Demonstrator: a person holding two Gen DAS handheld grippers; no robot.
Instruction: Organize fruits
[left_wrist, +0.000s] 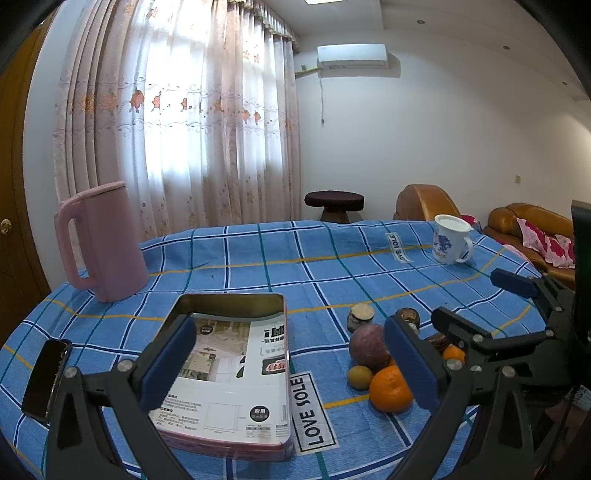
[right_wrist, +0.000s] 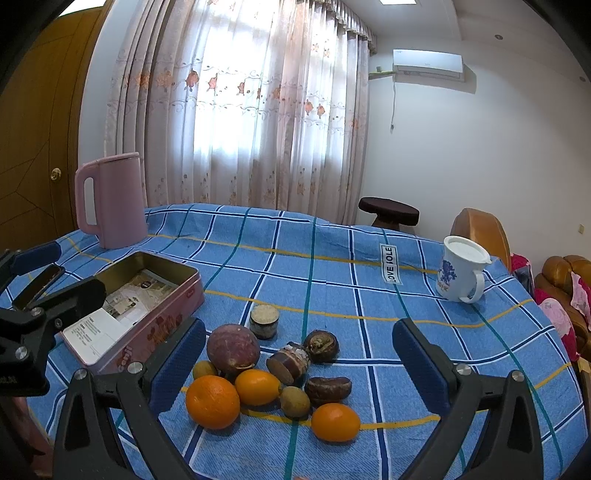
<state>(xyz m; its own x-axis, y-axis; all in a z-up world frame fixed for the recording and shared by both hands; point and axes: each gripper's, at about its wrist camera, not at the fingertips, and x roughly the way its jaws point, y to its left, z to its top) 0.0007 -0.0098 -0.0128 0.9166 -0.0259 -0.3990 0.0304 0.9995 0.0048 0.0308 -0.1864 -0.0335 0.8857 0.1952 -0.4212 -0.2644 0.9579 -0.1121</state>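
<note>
A cluster of fruits lies on the blue checked tablecloth: a large orange (right_wrist: 212, 401), two smaller oranges (right_wrist: 258, 387) (right_wrist: 335, 422), a purple round fruit (right_wrist: 232, 349), small yellow-green fruits (right_wrist: 294, 401) and brown chestnut-like pieces (right_wrist: 320, 345). An open pink tin (right_wrist: 162, 306) with a leaflet inside stands left of them. My right gripper (right_wrist: 299, 363) is open, above the cluster. My left gripper (left_wrist: 290, 363) is open, over the tin's (left_wrist: 229, 373) right side; the orange (left_wrist: 390, 388) and the purple fruit (left_wrist: 369, 346) lie by its right finger.
A pink jug (left_wrist: 101, 242) stands at the back left and a white mug (right_wrist: 461, 269) at the back right. A black phone (left_wrist: 47, 378) lies left of the tin. Sofas (left_wrist: 532, 229) and a stool (left_wrist: 334, 205) stand beyond the table.
</note>
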